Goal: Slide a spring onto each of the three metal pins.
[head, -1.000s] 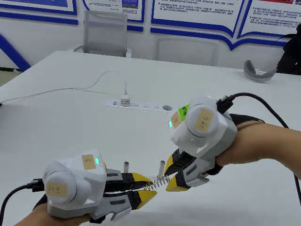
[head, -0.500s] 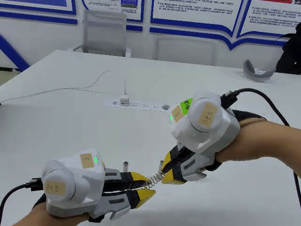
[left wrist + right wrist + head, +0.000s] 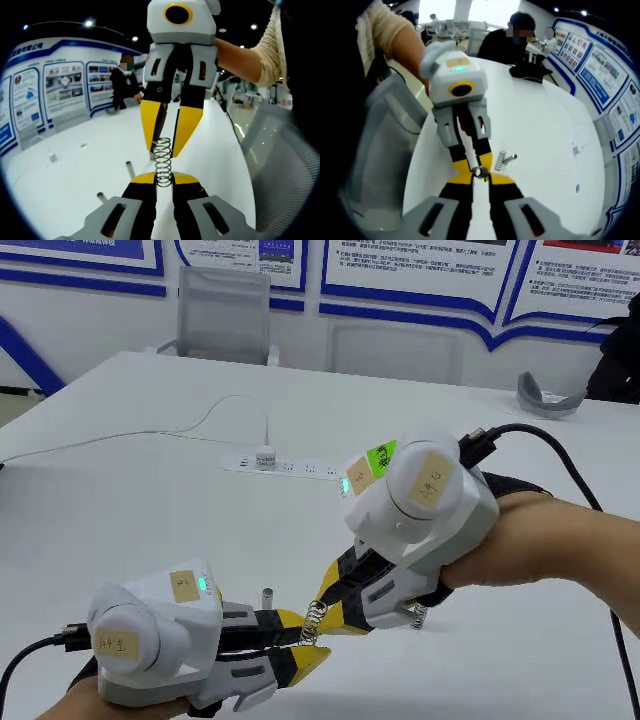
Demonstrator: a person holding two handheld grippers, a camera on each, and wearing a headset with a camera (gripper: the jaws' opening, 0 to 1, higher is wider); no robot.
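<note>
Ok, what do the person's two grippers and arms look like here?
Both the left gripper and right gripper have rounded white housings, tan handwritten labels, a green light, and black jaws with yellow tips. The right also carries a green sticker. Each trails a black cable. A cream knit sleeve shows.

A white table spreads wide under bright, even light; a grey mesh chair stands at its far edge; blue-framed posters line the white wall behind; a power strip lies mid-table; ceiling spotlights glow overhead.
</note>
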